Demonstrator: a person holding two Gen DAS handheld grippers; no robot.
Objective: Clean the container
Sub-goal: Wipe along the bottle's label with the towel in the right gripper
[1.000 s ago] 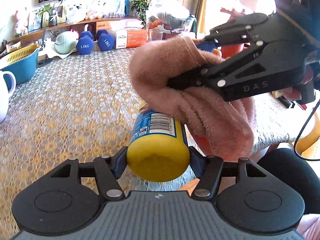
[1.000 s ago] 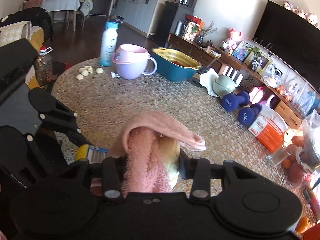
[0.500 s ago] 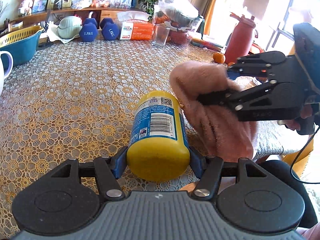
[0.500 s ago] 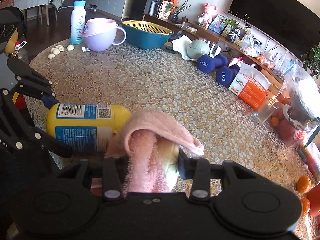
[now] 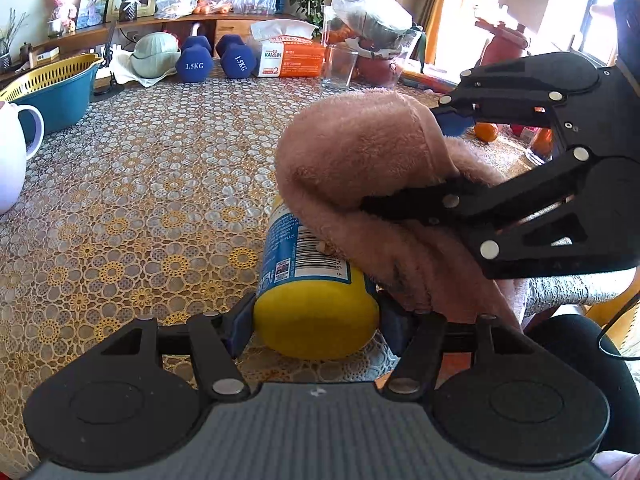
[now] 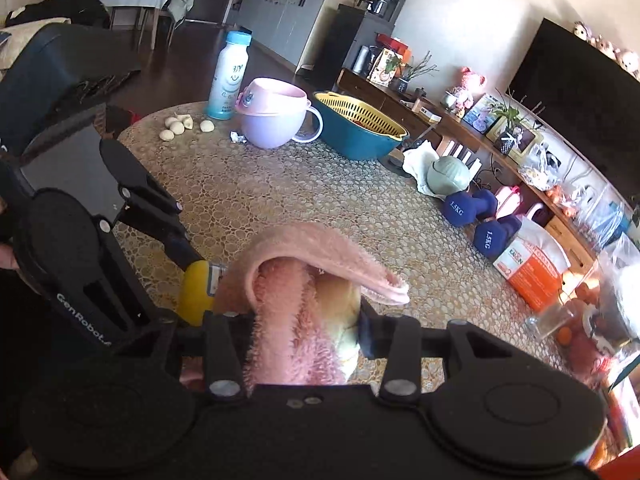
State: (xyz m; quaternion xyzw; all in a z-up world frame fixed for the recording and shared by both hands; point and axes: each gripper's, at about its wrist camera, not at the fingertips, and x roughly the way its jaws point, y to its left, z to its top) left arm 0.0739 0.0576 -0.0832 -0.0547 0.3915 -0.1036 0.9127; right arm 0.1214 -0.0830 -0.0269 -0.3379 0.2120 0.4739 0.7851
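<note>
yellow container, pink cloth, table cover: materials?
Yellow container: looks like smooth, semi-gloss plastic under a printed blue label with a barcode; could be coated metal.
Pink cloth: plush fleece or terry, matte, with fuzzy pile and a soft fold.
Table cover: likely clear vinyl lace with gold flowers; it glints in the sun and hangs over the table edge.

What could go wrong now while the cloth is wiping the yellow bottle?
The left gripper clamps only the bottle's end, so the cloth's pressure might lever the bottle loose. The cloth hangs loosely from the right gripper and might get dragged out of it.
</note>
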